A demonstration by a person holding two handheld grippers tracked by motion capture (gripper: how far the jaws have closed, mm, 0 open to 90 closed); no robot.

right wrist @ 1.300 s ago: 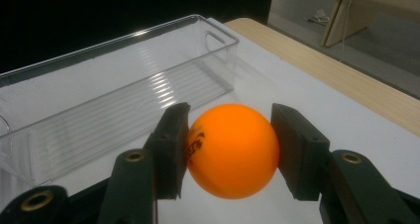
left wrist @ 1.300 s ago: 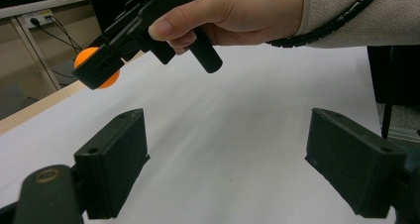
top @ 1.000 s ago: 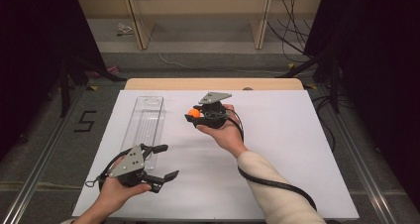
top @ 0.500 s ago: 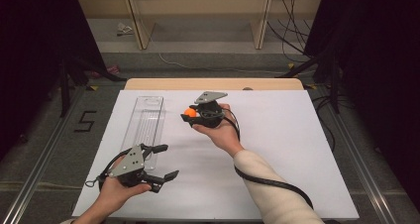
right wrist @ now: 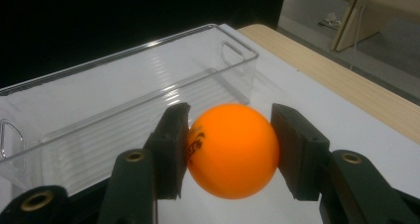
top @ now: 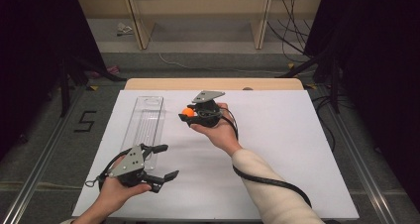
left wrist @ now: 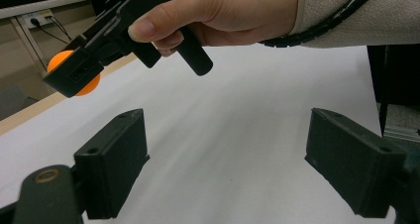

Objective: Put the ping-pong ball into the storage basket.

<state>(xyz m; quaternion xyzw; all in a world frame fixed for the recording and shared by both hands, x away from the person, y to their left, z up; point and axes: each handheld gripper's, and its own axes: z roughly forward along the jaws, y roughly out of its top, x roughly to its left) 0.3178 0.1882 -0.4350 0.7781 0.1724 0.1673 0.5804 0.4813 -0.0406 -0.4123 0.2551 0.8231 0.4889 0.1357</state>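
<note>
Movement since a second ago is small: the right gripper [top: 190,114] has drifted a little toward the clear bin [top: 145,121], while the left gripper [top: 161,160] stays put near the bin's near end. Clamped between the right jaws is an orange ball [right wrist: 232,149], raised off the white tabletop [top: 277,135] just beside the bin. That bin's long axis runs away from the person. Left jaws stand wide apart, holding nothing.

Orange ball [right wrist: 232,149] with dark print, clamped between jaws, beside clear bin [right wrist: 124,95]
</note>
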